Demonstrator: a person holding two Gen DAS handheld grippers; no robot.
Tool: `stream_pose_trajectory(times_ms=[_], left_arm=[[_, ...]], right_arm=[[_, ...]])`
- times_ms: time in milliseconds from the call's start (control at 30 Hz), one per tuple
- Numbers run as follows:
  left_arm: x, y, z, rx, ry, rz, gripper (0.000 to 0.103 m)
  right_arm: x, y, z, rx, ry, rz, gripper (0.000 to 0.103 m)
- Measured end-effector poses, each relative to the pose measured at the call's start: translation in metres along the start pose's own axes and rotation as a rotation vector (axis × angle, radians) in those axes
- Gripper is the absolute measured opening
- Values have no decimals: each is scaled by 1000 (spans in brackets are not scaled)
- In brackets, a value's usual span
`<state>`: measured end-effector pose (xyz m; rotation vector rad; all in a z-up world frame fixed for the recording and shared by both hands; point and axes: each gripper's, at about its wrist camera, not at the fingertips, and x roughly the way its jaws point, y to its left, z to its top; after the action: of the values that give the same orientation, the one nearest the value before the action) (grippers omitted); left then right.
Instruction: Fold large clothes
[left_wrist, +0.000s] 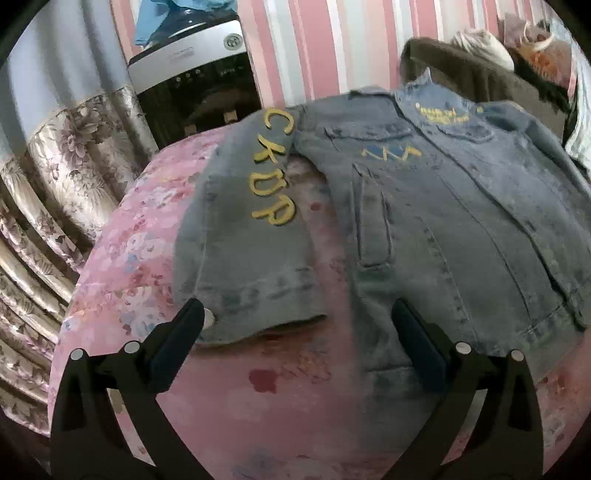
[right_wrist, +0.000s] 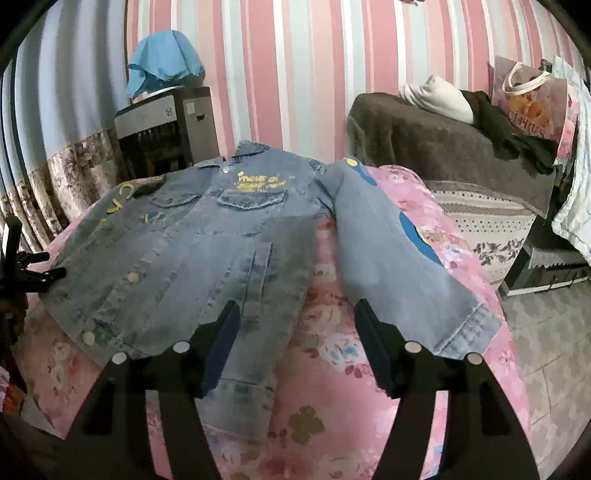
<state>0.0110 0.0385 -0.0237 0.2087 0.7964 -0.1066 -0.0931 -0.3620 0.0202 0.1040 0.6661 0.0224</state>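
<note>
A denim jacket (left_wrist: 424, 206) lies front-up on the pink floral bedspread (left_wrist: 140, 258), one sleeve lettered "CKDP" in yellow. The left gripper (left_wrist: 299, 332) hovers with jaws apart, straddling that sleeve's cuff and the hem. The right gripper (right_wrist: 297, 332), also spread, hovers between hem and other sleeve (right_wrist: 399, 254).

The denim jacket (right_wrist: 207, 236) is faded blue with yellow lettering on its chest and sleeve and a bright blue patch at centre right. Under it the bedspread (right_wrist: 332, 354) is pink with flowers. Behind, the wall (right_wrist: 295, 74) runs in pink, white and grey stripes; upper left sits a sky-blue cloth (right_wrist: 162, 59).
</note>
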Motion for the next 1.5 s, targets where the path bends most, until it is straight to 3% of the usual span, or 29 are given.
stream_pose_trajectory(times_ms=[167,300,367,400,433,500,567,600,667,700,733,767,800,833,967,1067,1267,1367,1400,1467,1500], left_arm=[[-26,27,5,-89,-133,25,100],[-11,25,7,-69,-91,-12,98],[3,14,3,-11,-55,-16,81],[12,9,1,15,-19,-21,63],[20,6,-1,16,7,-40,55],[32,6,1,-9,51,-45,52],[38,10,5,-38,65,-33,56],[44,11,7,-39,94,-31,64],[47,8,9,-26,96,-20,64],[48,8,10,-25,96,-26,56],[47,8,11,-32,94,-37,31],[46,11,13,-41,90,-42,27],[42,17,16,-61,79,-51,15],[38,25,21,-91,70,-68,13],[8,45,48,-188,2,-188,13],[-15,35,70,-191,-43,-304,12],[-46,-57,106,-104,-101,-565,12],[-45,-105,112,-80,-106,-645,13],[-42,-117,113,-79,-105,-666,15],[-30,-140,114,-72,-80,-700,40],[-24,-148,115,-87,-73,-702,59]], right_arm=[[4,0,1,18,-3,6,69],[11,2,3,27,4,19,71],[15,6,7,25,5,25,71],[15,7,8,23,3,26,72],[16,9,10,21,-2,29,72],[18,10,13,26,-3,38,73],[20,11,15,33,0,50,74],[22,11,16,36,3,54,74],[24,11,17,39,3,58,74],[25,11,18,40,3,64,74],[26,10,19,43,3,67,74],[27,10,19,44,3,68,74],[28,10,20,44,2,70,74],[28,9,21,44,1,71,74],[33,7,24,56,-4,80,74],[37,7,29,66,-14,98,74],[43,20,38,70,-39,151,74],[44,24,38,72,-44,166,74],[44,23,37,76,-42,168,74],[45,21,33,89,-38,170,74],[45,20,32,103,-34,173,74]])
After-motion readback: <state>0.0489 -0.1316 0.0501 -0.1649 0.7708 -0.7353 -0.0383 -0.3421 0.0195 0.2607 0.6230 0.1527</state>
